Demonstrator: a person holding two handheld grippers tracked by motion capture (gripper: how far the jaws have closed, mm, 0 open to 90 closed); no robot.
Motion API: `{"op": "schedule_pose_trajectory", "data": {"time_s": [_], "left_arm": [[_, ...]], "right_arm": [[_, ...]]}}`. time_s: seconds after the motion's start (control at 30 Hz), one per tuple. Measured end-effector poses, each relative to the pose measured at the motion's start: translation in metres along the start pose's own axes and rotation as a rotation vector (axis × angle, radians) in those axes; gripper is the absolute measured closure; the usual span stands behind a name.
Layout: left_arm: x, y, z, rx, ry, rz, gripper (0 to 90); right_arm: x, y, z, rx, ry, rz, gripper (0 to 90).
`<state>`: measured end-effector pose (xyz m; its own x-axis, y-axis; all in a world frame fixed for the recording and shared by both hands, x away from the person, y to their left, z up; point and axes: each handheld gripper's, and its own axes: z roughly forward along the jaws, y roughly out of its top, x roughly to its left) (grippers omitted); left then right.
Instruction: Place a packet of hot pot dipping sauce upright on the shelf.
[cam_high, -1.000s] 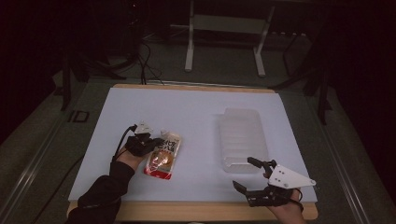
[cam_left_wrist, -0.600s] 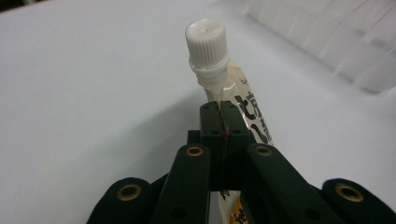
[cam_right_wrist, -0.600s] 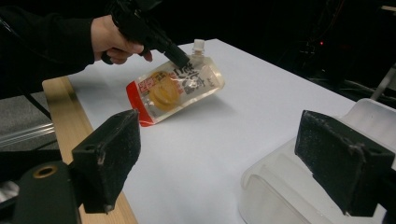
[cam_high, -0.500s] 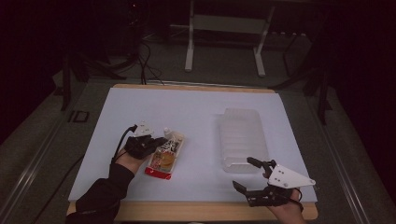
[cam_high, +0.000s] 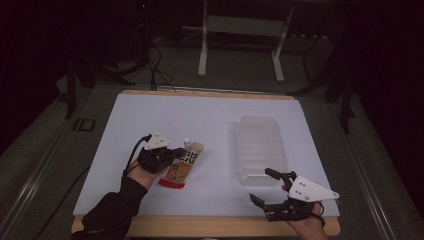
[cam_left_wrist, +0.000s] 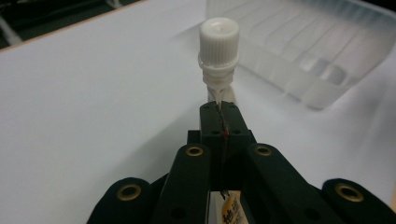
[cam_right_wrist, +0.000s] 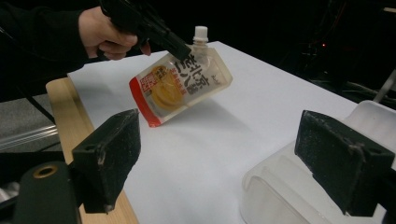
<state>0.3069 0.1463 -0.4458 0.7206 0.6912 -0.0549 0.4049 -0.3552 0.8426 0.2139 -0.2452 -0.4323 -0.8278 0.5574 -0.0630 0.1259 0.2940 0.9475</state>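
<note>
Here the left tongs (cam_high: 172, 156) are clamped on the upper edge of a drink pouch (cam_high: 183, 165), just below its white screw cap (cam_left_wrist: 218, 41). In the right gripper view the pouch (cam_right_wrist: 182, 84) hangs clear of the desk (cam_high: 210, 125), tilted, cap uppermost and its red bottom edge lowest, nearest the person's side. Its long axis runs from that low corner up and away toward the cap. The clear plastic tray (cam_high: 261, 147) lies to the right of the pouch, apart from it, with bare white desk between them. The right tongs (cam_high: 272, 189) hover at the near right corner, jaws spread wide with nothing between them, just beside the tray's near end. So the left hand carries the pouch, and the likely move is a sideways carry to the right toward the tray, whose long side runs away from the person.
</note>
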Motion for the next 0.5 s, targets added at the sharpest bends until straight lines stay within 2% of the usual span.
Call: {"op": "schedule_pose_trajectory", "data": {"time_s": [0.03, 0.37, 0.5], "left_arm": [[-0.001, 0.001, -0.001, -0.01, -0.013, 0.002, 90.0], [-0.004, 0.014, -0.012, -0.075, -0.033, 0.006, 90.0], [-0.009, 0.021, -0.018, -0.107, -0.044, 0.022, 90.0]], "right_arm": [[0.0, 0.0, 0.0, -0.001, 0.001, 0.001, 14.4], [-0.001, 0.0, 0.001, 0.002, 0.006, 0.01, 14.4], [-0.002, 0.0, 0.002, 0.007, 0.007, 0.018, 14.6]]}}
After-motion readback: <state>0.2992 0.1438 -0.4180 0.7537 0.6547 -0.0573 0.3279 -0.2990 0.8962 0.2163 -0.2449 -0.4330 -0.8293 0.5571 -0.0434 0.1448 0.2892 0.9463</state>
